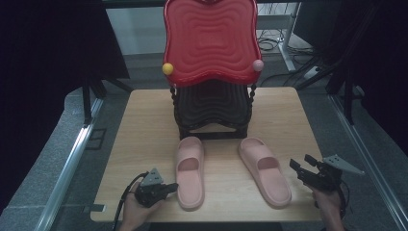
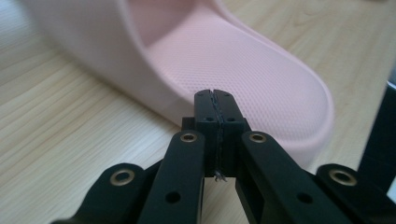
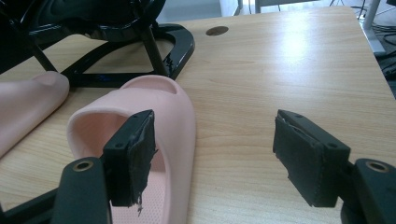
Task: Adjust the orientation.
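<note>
In the high view the wooden bench (image 1: 144, 130) fills the centre, with a red tray rack (image 1: 210, 41) standing at its upper middle edge. Two pink slippers lie below it: the left slipper (image 1: 189, 172) centre-low, the right slipper (image 1: 265, 171) beside it. At lower left, the left gripper (image 1: 169, 186) lies level, jaws pressed together, tip just beside the left slipper's heel (image 2: 261, 88). At lower right, the right gripper (image 1: 299, 166) points up-left, jaws spread, near the right slipper (image 3: 175, 121).

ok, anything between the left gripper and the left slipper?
Nothing visible. The left gripper, jaws shut, sits right beside the heel end of the left slipper, with bare table around it. In its own view the slipper's heel lies just past the jaw tips; contact can't be told.
</note>
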The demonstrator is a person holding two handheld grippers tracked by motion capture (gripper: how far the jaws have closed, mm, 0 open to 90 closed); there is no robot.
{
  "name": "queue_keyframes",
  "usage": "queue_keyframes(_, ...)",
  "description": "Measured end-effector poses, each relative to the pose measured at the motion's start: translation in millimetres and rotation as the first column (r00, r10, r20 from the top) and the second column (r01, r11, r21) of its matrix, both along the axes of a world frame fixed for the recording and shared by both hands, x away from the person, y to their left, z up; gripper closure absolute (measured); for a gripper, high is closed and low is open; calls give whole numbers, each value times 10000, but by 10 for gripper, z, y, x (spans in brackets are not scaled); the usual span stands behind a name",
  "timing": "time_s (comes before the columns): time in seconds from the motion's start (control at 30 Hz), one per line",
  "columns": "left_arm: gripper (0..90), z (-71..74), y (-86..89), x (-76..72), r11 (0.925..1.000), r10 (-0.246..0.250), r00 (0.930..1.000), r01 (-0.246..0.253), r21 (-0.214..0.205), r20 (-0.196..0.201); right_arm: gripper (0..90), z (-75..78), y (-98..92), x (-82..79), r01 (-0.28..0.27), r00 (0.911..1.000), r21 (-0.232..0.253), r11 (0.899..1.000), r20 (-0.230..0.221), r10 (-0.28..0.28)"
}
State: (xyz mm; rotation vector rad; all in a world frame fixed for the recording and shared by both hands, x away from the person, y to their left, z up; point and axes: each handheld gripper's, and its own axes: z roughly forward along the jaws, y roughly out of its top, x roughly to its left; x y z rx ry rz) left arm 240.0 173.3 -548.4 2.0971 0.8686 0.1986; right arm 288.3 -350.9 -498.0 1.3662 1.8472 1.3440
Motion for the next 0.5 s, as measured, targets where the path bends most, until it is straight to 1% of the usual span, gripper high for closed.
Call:
queue_keyframes(0.03, 897, 15, -84, 21, 9996, -254, 9997, 253, 123, 34, 298, 2, 1, 1, 10, 10000, 11, 10000, 2, -10)
queue_keyframes(0.07, 896, 15, -84, 21, 9996, -254, 9997, 253, 123, 34, 298, 2, 1, 1, 10, 10000, 11, 10000, 2, -10)
queue_keyframes(0.1, 896, 19, -157, 52, 9989, -451, 9990, 451, 117, 13, 298, 6, 5, 1, 9, 10000, 44, 10000, -3, -9)
queue_keyframes(0.13, 896, 19, -157, 52, 9989, -451, 9990, 451, 117, 13, 298, 9, 8, 0, 16, 10000, 38, 10000, -7, -16)
queue_keyframes(0.2, 897, 22, -273, 100, 9974, -721, 9974, 721, 76, -23, 298, 12, 11, 1, 29, 10000, 28, 10000, 17, -29)
queue_keyframes(0.23, 897, 22, -273, 100, 9974, -721, 9974, 721, 76, -23, 298, 12, 11, 1, 29, 10000, 28, 10000, 17, -29)
queue_keyframes(0.27, 896, 28, -366, 132, 9960, -885, 9961, 885, 130, 30, 298, 17, 15, 5, 36, 10000, 62, 10000, 24, -36)
queue_keyframes(0.33, 895, 35, -441, 151, 9946, -1011, 9948, 1009, 224, 105, 298, 22, 23, 6, 16, 10000, 67, 10000, 16, -16)
queue_keyframes(0.47, 877, 36, -448, 141, 9947, -990, 9949, 983, 315, 214, 298, 31, 27, -7, -24, 10000, 55, 10000, 32, 24)
queue_keyframes(0.5, 847, 34, -399, 127, 9973, -701, 9967, 691, 264, 418, 299, 41, 25, -16, -26, 10000, -19, 10000, 89, 26)
